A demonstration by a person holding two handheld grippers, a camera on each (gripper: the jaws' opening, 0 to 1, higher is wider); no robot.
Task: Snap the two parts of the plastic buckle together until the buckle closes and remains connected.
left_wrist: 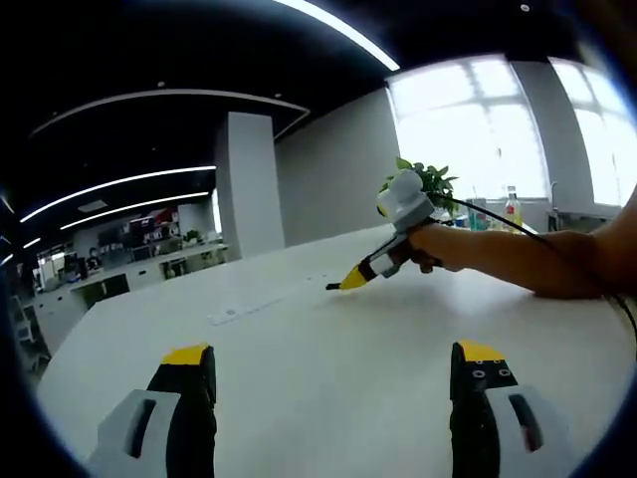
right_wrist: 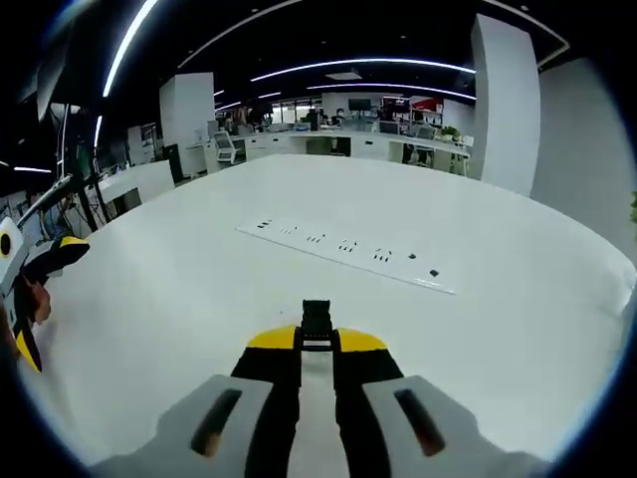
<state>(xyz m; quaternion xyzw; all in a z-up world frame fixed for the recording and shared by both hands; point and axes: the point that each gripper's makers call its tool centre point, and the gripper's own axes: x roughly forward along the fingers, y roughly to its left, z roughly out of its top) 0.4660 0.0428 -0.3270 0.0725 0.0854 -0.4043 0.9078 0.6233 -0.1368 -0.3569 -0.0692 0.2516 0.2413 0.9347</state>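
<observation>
White table [right_wrist: 179, 299]; black buckle part [right_wrist: 317, 325]; right gripper [right_wrist: 317, 344] yellow-tipped, black jaws, grey body; left gripper [left_wrist: 333, 373] same colours; green plant [left_wrist: 430, 179].

Left tool [left_wrist: 333, 383] agape above table [left_wrist: 328, 339]; right tool [left_wrist: 343, 284] ahead

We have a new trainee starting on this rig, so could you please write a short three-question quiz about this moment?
1. True or false: the left gripper has its jaws spread apart over the white table.
2. What does the right gripper hold? A) a bottle B) a black buckle part C) nothing
3. Fill in: the strip of sockets is set into the ____.

Key: 1 true; 2 B; 3 table.
</observation>
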